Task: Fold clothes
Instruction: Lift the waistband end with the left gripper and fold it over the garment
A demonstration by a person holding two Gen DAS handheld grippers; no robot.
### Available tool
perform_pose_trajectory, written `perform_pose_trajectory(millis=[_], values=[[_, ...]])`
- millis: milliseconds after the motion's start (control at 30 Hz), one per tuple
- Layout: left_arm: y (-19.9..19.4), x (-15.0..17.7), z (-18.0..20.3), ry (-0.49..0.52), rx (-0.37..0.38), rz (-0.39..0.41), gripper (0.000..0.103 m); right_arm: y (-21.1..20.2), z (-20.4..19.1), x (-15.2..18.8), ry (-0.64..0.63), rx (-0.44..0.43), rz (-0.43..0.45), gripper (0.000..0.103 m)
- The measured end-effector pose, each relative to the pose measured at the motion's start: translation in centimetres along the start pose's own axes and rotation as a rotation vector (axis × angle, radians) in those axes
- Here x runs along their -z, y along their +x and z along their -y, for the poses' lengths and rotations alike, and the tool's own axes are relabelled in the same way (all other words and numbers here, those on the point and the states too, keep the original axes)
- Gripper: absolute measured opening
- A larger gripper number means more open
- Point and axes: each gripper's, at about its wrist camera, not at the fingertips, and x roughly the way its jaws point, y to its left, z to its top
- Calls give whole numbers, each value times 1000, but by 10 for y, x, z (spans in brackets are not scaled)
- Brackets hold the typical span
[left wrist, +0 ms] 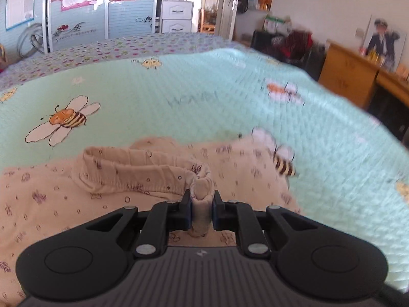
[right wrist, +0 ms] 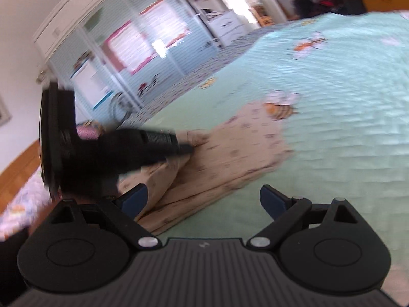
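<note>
The garment [left wrist: 143, 176] looked light and limp, best held at its waistband, where the left claw [left wrist: 201, 204] pinched it; the right claw [right wrist: 204, 202] gaped empty.

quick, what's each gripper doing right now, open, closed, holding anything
Left gripper: closed on a bunched fold of the beige garment.
Right gripper: open, holding nothing.

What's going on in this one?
A person with a gripper in each hand is folding a beige printed garment on a bed with a green bee-print bedspread. The left gripper is shut on a bunched edge of the garment. The right gripper is open and holds nothing.
</note>
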Motion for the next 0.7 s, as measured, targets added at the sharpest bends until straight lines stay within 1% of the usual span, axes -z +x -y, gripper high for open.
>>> perform_pose_trajectory(millis=[67,133,267,333,400,433,467,500,567,633,700], values=[[5,2,4,-4,-21,-6,15,1,14,-2,37,11,1,95],[1,0,7,-10,-30,7,15,1,22,-4,52,10,-1,95],[-23,-13,23,-32,-32,72,15,5,34,-7,84,-3,-4,95],[-36,-22,36,-28,-7,125,15,4,37,-7,98,-6,-6,95],[-42,-30,54,32,22,176,15,5,42,-8,119,-7,-3,95],[-40,-30,65,69,37,175,15,3,45,-10,130,-5,3,95],[-36,-30,75,107,53,169,15,1,47,-11,141,-4,9,95],[-28,-27,83,129,70,143,15,-1,50,-12,152,-2,15,95],[0,-15,94,157,90,49,15,-5,57,-14,182,10,31,95],[26,-3,97,168,91,-54,16,-6,65,-15,216,29,38,95],[32,2,95,162,88,-69,18,-7,74,-16,251,50,38,93]])
